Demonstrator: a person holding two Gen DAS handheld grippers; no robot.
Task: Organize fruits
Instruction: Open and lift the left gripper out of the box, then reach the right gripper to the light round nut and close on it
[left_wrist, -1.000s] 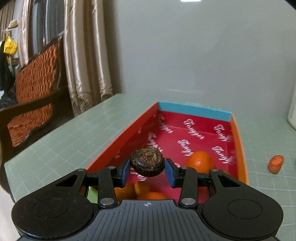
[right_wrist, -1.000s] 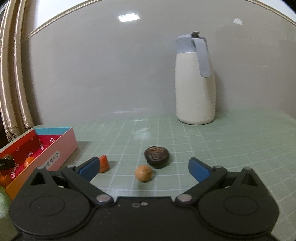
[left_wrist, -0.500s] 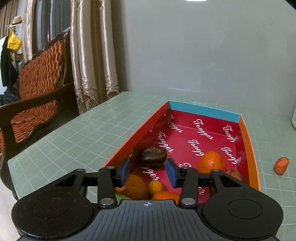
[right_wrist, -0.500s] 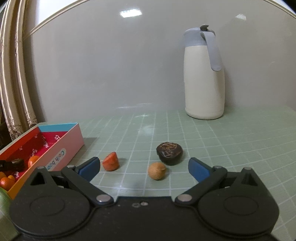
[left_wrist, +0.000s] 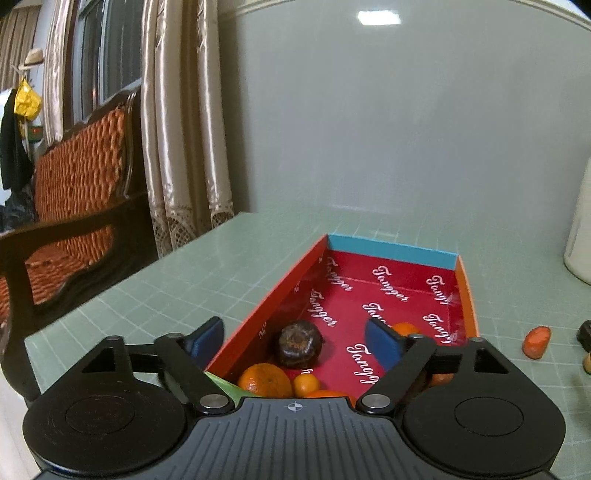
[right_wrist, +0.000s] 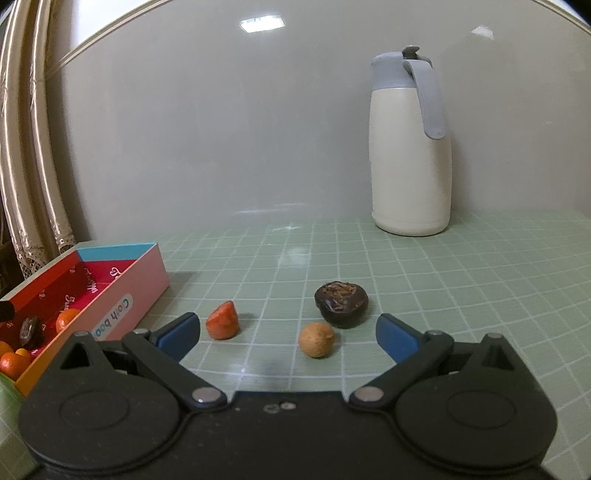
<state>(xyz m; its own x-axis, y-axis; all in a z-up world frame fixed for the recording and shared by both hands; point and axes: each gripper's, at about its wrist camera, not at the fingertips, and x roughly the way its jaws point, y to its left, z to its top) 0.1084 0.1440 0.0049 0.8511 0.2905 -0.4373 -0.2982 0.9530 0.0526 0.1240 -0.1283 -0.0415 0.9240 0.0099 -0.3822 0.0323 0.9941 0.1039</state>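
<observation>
Lying just ahead between the spread, empty right tongs (right_wrist: 288, 334), tan round fruit (right_wrist: 316, 339) nearest, while left tongs (left_wrist: 295, 341), opening, hover over the box (left_wrist: 467, 291).

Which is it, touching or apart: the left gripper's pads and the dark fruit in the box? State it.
Apart. In the left wrist view, the left gripper jaws are opening, and red box floor shows between each pad and the dark fruit.

"Tangger" is printed repeatedly in white script across the red lining of the box (left_wrist: 391, 295); its pink outer side is partly lettered "Coth boo".
</observation>
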